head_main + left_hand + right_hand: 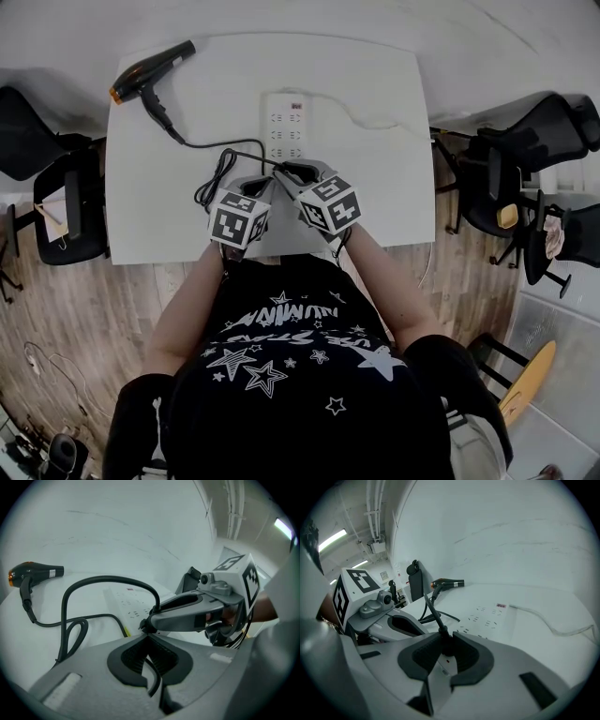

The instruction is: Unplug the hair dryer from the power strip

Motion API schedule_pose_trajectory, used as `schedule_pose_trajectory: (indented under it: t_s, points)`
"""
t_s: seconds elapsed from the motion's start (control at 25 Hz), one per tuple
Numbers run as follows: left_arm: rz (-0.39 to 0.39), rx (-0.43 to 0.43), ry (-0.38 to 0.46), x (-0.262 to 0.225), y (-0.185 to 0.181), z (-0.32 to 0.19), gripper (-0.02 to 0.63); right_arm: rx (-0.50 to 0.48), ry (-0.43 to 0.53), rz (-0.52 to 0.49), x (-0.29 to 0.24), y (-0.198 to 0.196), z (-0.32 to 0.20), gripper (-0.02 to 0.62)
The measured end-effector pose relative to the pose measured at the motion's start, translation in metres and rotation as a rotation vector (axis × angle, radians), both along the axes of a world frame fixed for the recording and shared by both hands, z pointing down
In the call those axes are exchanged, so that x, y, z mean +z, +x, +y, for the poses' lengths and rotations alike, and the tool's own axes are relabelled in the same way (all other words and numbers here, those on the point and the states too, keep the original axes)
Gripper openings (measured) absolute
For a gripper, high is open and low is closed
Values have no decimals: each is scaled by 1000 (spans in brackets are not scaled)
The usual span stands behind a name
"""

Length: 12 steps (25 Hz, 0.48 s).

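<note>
A: What crowds the working spot?

B: Mostly the tools themselves. The left gripper [143, 637] and the right gripper [445, 638] sit nose to nose at the near end of the power strip [286, 127]; in the left gripper view the right one's grey jaw lies straight across the front; the black cord [220, 147] arches over them and folds into a loose loop [214, 183] just to the left.

A: And the grips?

B: The right gripper is clamped on the black plug [440, 631], a ribbed dark pad on either side; whether the prongs sit in the strip, the jaws hide. The left gripper's jaws are drawn together, tips meeting; I can't tell that they pinch anything.

A: The dryer?

B: The hair dryer [150, 70] lies on its side at the far left corner of the table [375, 187], well apart from the strip; glossy black, orange at one end. The strip is a flat white slab with rows of slots and a small red mark; its white lead [361, 117] snakes off to the right.

A: Room to move?

B: Bare matte white top to the right and beyond the strip; the near edge is close behind the grippers; black chairs [66, 202] flank both sides on the wood floor [66, 309].
</note>
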<state>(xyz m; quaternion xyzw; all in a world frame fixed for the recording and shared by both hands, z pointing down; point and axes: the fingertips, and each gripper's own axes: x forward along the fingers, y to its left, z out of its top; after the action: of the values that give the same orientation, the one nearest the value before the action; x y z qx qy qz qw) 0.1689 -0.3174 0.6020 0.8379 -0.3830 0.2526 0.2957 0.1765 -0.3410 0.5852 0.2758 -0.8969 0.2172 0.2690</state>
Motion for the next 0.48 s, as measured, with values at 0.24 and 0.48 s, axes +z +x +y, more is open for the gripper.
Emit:
schedule_pose_trajectory:
  t_s: [0.24,0.48]
  points:
    - [-47,6,-18,0,2,0,6,-25,19,73,-2,-1,1,74]
    - [-158,74,-7,1,5,-1,6,-53,2,93,-1,-3,1,74]
